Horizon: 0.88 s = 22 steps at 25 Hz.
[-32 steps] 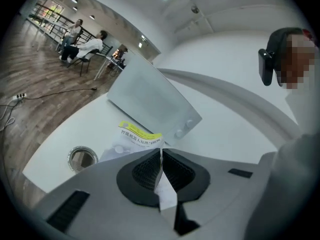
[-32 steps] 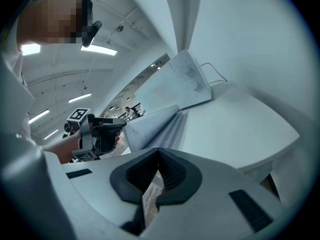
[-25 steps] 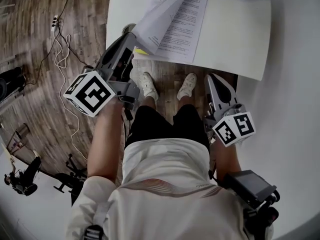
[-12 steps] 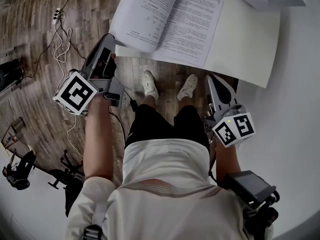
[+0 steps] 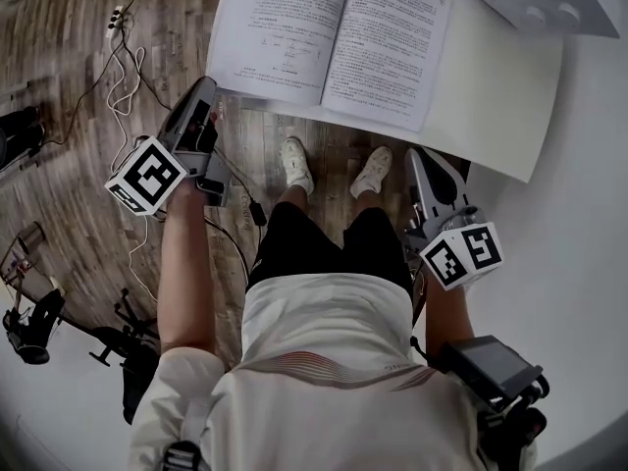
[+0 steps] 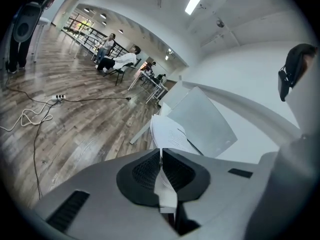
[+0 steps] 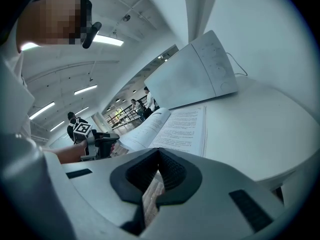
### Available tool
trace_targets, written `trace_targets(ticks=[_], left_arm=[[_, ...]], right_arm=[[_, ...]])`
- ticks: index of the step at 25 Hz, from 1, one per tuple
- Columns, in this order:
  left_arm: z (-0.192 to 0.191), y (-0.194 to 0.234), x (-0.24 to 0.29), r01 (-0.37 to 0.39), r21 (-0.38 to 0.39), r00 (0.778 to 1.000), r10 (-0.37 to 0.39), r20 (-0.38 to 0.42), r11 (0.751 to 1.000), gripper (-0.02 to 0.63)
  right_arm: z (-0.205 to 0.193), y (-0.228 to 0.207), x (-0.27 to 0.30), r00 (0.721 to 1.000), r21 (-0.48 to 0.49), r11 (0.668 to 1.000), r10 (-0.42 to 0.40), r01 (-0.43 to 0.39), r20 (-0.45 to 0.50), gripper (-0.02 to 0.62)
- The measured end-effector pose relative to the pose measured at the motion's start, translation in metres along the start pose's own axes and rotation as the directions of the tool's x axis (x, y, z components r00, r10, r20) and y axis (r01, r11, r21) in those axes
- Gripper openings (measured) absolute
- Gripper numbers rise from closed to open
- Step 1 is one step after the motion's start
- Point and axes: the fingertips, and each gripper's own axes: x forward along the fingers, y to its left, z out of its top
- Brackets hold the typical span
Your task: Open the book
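Observation:
The book (image 5: 334,37) lies open and flat on the white table (image 5: 491,96), both printed pages facing up. My left gripper (image 5: 207,86) is shut and empty, off the table's near left corner over the wooden floor, just short of the book's left page. In the left gripper view the jaws (image 6: 161,151) meet, with the book (image 6: 167,134) ahead. My right gripper (image 5: 424,157) hangs below the table's near edge, right of the book, also shut and empty. The right gripper view has the closed jaws (image 7: 159,153) with the open book (image 7: 170,126) beyond them.
A grey flat panel (image 5: 549,3) rests tilted on the table behind the book. Cables and a power strip (image 5: 116,18) trail over the floor at left, with camera gear (image 5: 29,332) further down. My shoes (image 5: 294,165) stand under the table edge. People sit far off (image 6: 115,59).
The raised left pages have dropped flat, so the book now lies fully open. My left gripper has drawn back left and down, away from the page edge. The right gripper barely moved.

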Motion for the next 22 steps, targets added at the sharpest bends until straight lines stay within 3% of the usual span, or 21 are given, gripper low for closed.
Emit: trace_targets(ticks=[6, 12, 22], left_arm=[[-0.022, 0.019, 0.002, -0.007, 0.006, 0.998, 0.007, -0.057, 1.000, 0.028], [-0.037, 0.038, 0.005, -0.042, 0.128, 0.995, 0.054, -0.086, 0.991, 0.028], [-0.043, 0.045, 0.008, -0.033, 0.145, 0.995, 0.046, -0.089, 0.989, 0.045]], right_arm=[[0.003, 0.015, 0.004, 1.000, -0.008, 1.000, -0.003, 0.003, -0.002, 0.003], [0.003, 0.017, 0.010, 1.000, -0.010, 1.000, -0.008, 0.008, -0.004, 0.003], [-0.004, 0.019, 0.017, 1.000, -0.010, 1.000, -0.004, 0.004, -0.011, 0.003]])
